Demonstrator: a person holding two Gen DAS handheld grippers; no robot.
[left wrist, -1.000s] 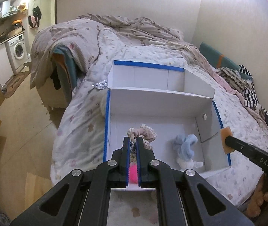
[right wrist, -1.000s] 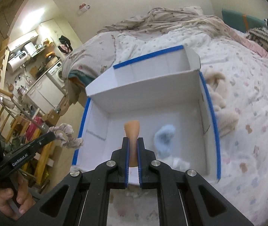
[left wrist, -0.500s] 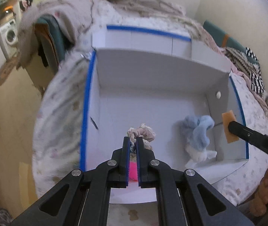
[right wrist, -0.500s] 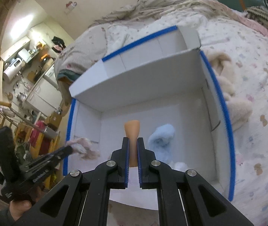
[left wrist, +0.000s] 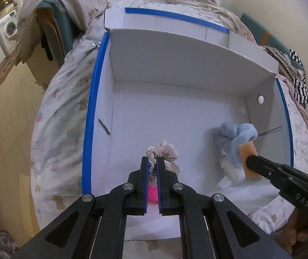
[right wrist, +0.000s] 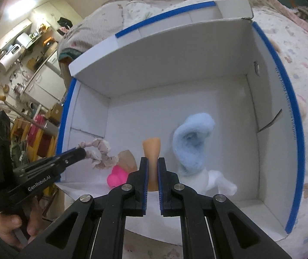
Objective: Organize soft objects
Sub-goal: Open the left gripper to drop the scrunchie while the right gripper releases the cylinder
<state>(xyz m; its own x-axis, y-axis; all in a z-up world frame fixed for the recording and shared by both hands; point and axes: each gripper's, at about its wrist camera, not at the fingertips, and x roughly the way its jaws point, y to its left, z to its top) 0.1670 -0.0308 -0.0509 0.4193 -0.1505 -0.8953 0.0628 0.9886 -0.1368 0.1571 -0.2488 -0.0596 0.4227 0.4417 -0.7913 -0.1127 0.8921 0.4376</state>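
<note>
A white cardboard box with blue-taped edges (left wrist: 93, 90) (right wrist: 292, 99) lies open on the bed. My left gripper (left wrist: 152, 159) is shut on a pale pink scrunchie (left wrist: 166, 152) (right wrist: 102, 151), held low inside the box near its front left. My right gripper (right wrist: 152, 160) is shut on an orange sponge piece (right wrist: 151, 149) (left wrist: 248, 153), which hangs just above the box floor beside a fluffy light blue item (right wrist: 192, 142) (left wrist: 233, 136). A bright pink soft object (right wrist: 117, 177) (left wrist: 152, 192) and a beige one (right wrist: 129, 158) lie under the scrunchie. A white soft piece (right wrist: 218, 181) lies under the blue one.
The box rests on a patterned bedspread (left wrist: 58, 129) with a rumpled blanket (left wrist: 71, 2) behind it. A raised white flap (left wrist: 186, 58) stands across the far side. Left of the bed lies open floor, with a washing machine (left wrist: 9, 26) and kitchen clutter (right wrist: 24, 47) beyond it.
Both grippers have come down into the box with their objects. The scrunchie now hangs inside near the pink object, and the sponge sits beside the blue fluffy item.
</note>
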